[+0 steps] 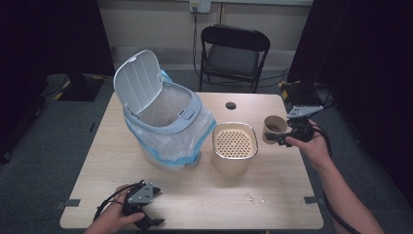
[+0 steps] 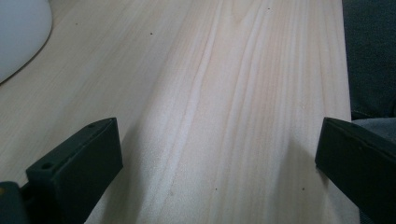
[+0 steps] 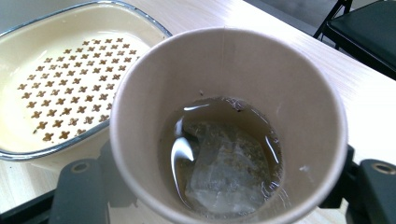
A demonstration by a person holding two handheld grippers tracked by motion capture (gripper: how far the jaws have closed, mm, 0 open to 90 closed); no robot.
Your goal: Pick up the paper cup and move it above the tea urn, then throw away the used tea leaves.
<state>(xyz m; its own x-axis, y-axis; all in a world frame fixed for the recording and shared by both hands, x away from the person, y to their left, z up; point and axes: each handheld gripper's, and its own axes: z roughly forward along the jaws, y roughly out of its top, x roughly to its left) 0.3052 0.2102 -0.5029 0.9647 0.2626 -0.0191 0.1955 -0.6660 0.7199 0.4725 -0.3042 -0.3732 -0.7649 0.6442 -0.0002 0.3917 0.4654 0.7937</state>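
Pale wood-grain tabletop (image 1: 204, 195). Standing on it: a white lidded bin (image 1: 163, 117) lined with a plastic bag, lid raised, at left of centre; just beside it to the right, a cream container (image 1: 234, 148) with a perforated insert. A dark round hole (image 1: 231, 105) lies near the far edge.

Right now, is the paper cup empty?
No, the paper cup held in the right claw contains brownish liquid and a soaked tea bag.
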